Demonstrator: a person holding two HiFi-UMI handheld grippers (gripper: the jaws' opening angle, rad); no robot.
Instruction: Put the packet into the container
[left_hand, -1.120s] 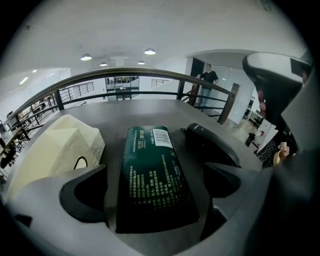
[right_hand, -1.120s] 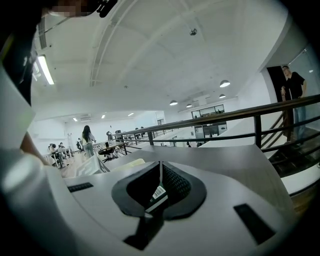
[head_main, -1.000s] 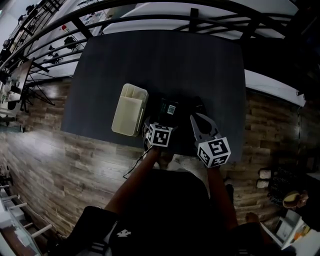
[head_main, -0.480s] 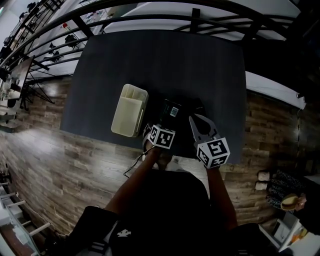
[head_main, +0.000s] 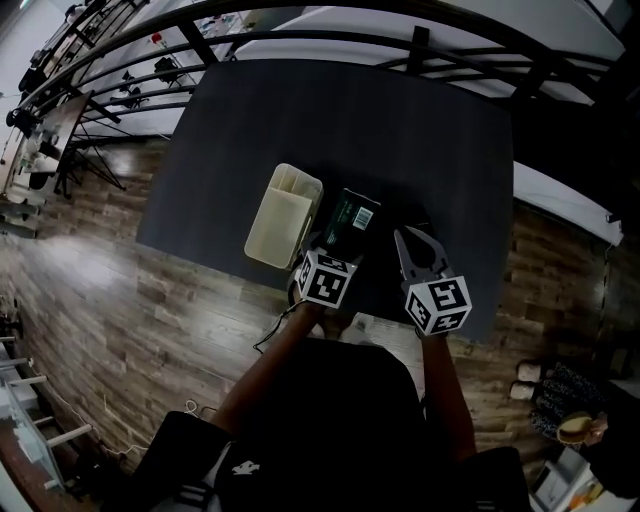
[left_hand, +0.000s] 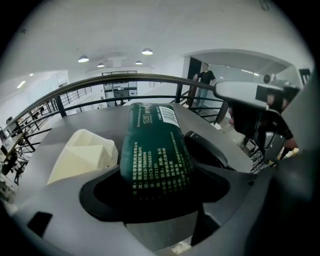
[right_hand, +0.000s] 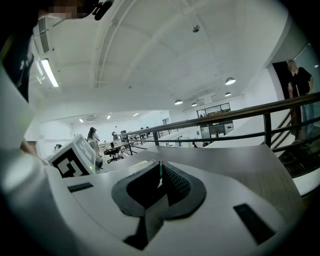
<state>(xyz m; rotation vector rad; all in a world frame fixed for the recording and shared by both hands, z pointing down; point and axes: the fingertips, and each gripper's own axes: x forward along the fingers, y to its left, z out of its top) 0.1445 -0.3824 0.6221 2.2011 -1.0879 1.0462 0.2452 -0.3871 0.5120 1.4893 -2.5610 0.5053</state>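
Note:
A dark green packet (head_main: 352, 220) with light print is held clear of the dark table (head_main: 400, 130). My left gripper (head_main: 338, 248) is shut on its near end; the jaws have just been closing with the packet between them. In the left gripper view the packet (left_hand: 154, 147) sticks out forward from the left gripper (left_hand: 156, 186). The cream container (head_main: 284, 214) stands open-topped just left of the packet, and shows again as the container (left_hand: 82, 154). My right gripper (head_main: 413, 240) hovers to the right, its jaws together on nothing, as the right gripper (right_hand: 160, 176) also shows.
A black curved object (left_hand: 207, 150) lies on the table right of the packet. The table's near edge (head_main: 300, 285) runs under both grippers. A dark railing (head_main: 330, 40) curves behind the table. Wooden floor (head_main: 120, 290) lies to the left.
The left gripper has closed on the packet and raised it off the table, its far end now tilted up. The right gripper has stayed in place.

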